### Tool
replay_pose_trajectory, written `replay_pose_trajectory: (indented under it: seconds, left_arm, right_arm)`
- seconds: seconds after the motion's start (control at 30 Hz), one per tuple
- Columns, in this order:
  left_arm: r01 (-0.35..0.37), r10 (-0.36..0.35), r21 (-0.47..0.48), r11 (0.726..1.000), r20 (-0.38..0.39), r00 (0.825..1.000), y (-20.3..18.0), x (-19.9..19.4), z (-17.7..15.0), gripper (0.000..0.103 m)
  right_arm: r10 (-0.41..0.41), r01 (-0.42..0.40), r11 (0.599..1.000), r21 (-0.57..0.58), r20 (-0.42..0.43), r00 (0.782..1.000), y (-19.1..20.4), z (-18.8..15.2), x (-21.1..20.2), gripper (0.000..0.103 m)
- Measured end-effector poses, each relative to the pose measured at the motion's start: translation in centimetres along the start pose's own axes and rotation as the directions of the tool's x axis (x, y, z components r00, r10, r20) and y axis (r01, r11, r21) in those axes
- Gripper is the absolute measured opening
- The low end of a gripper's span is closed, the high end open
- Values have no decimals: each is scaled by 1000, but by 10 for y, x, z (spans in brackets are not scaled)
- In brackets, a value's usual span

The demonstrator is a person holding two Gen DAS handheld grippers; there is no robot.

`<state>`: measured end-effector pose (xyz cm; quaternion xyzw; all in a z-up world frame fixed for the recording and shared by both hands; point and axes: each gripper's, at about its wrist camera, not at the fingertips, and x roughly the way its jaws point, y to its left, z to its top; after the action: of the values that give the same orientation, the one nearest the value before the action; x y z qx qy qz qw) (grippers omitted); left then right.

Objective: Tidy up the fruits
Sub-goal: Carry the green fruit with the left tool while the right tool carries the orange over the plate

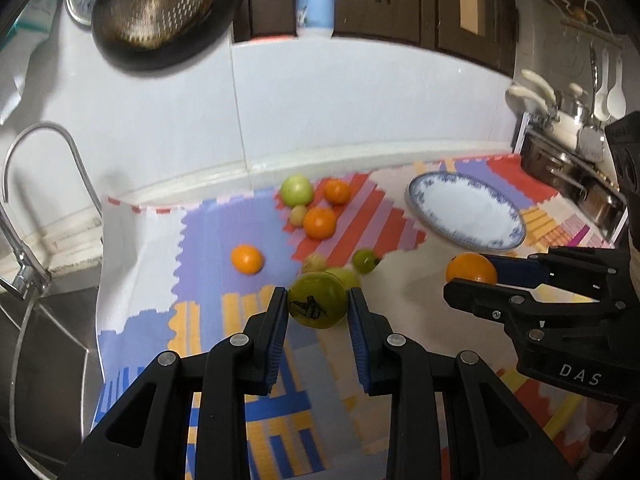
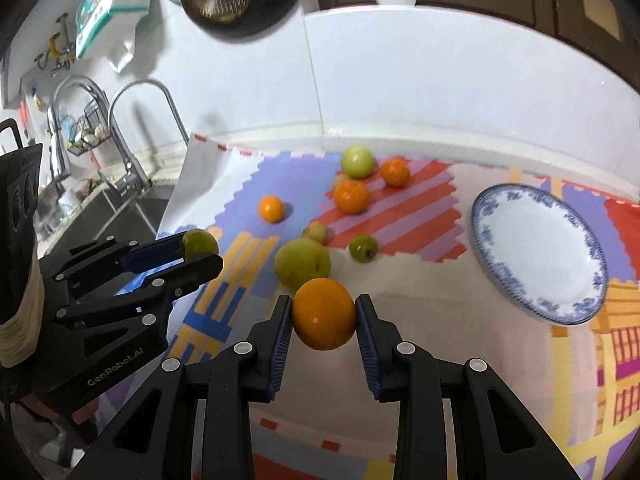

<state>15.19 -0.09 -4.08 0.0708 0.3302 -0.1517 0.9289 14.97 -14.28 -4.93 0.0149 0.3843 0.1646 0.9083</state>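
Your left gripper (image 1: pixel 318 304) clamps a round green fruit with a dark stem scar (image 1: pixel 317 300); your right gripper (image 2: pixel 323 316) clamps a smooth round orange (image 2: pixel 323 314), both clear of the patterned cloth (image 2: pixel 420 300). Either may roll off the shallow blue-rimmed white plate (image 2: pixel 538 252) if released tilted.

Left gripper (image 1: pixel 318 306) and right gripper (image 2: pixel 323 316) both point downward, each clamped on a fruit.
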Motion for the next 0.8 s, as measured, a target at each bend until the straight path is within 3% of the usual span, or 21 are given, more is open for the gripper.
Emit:
replay_pose_trajectory:
  seconds: [0.5, 0.8]
  left_arm:
    - [-7, 7, 5, 1000, 107, 994, -58, -20, 33, 30]
    - [-11, 9, 10, 1000, 142, 990, -92, -14, 58, 30]
  right_arm:
    - [-64, 62, 998, 20, 138, 988, -48, 9, -63, 33]
    - [-95, 90, 995, 32, 180, 979, -84, 18, -83, 33]
